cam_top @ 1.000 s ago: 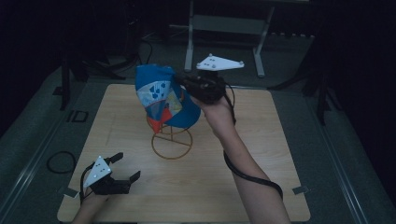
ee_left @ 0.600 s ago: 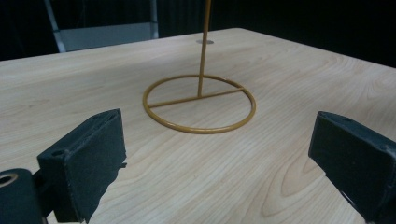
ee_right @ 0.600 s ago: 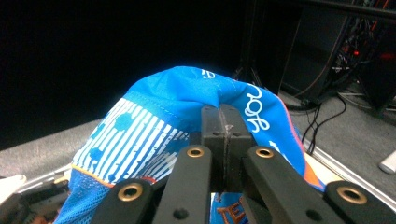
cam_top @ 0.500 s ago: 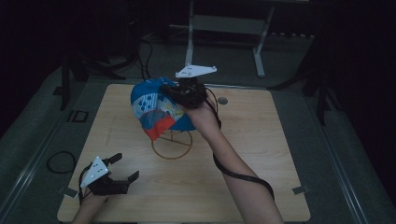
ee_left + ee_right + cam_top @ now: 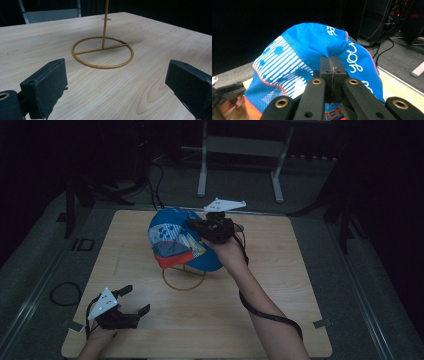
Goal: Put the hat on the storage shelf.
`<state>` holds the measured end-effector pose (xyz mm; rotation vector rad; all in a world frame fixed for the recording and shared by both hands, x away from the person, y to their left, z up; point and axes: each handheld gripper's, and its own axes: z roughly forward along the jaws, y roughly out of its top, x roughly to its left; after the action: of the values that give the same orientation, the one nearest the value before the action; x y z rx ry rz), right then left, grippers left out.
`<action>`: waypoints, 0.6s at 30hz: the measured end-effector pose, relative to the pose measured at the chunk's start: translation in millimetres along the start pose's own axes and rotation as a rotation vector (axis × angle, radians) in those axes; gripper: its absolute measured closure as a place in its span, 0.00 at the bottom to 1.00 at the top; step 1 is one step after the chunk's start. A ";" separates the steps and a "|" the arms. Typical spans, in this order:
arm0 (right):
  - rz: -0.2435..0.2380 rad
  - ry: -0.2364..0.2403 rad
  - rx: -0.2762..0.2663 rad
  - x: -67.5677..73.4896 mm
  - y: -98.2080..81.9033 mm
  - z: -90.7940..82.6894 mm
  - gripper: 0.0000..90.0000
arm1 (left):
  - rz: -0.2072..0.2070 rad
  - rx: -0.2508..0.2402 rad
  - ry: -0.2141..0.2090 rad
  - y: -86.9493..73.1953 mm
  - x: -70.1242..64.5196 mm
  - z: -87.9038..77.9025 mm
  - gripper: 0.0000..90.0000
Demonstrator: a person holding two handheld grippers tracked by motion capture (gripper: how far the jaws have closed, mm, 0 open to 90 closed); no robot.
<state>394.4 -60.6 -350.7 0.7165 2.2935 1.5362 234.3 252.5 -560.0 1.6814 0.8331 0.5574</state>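
A blue cap (image 5: 176, 240) with white stripes and orange trim hangs over a thin golden wire stand, whose ring base (image 5: 183, 279) lies on the wooden table (image 5: 280, 285). My right gripper (image 5: 202, 226) is shut on the cap's fabric at its right side; in the right gripper view the jaws pinch a fold of the cap (image 5: 312, 47). My left gripper (image 5: 134, 301) rests at the table's near left corner, open and with nothing in it. In the left gripper view the stand's ring (image 5: 102, 52) and upright rod (image 5: 105, 23) lie ahead between the spread pads (image 5: 47, 82).
A small round metal disc (image 5: 106, 19) is set in the table behind the stand. A cable loop (image 5: 62, 293) lies on the floor left of the table, and a metal frame (image 5: 240, 150) stands behind it.
My right gripper has carried the cap down and to the left, lowering it over the wire stand. The left gripper has stayed where it was.
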 end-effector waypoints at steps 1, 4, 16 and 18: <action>0.008 0.005 0.000 -1.2 -2.6 -0.9 1.00 | -0.005 -0.004 -0.003 -0.2 0.0 -0.2 0.05; 0.029 0.017 -0.014 -4.0 -8.8 -5.0 1.00 | -0.005 -0.003 -0.002 -0.6 0.7 -0.7 0.05; 0.058 0.066 -0.042 -5.6 -15.3 -5.8 0.91 | -0.017 -0.005 -0.014 -2.0 1.9 -0.7 0.05; 0.056 0.075 -0.042 -3.7 -14.6 -3.4 0.87 | -0.016 -0.003 -0.016 -2.1 1.8 -0.7 0.05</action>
<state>392.3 -69.7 -363.0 0.7298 2.3051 1.6575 234.5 254.6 -562.0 1.6729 0.8328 0.5340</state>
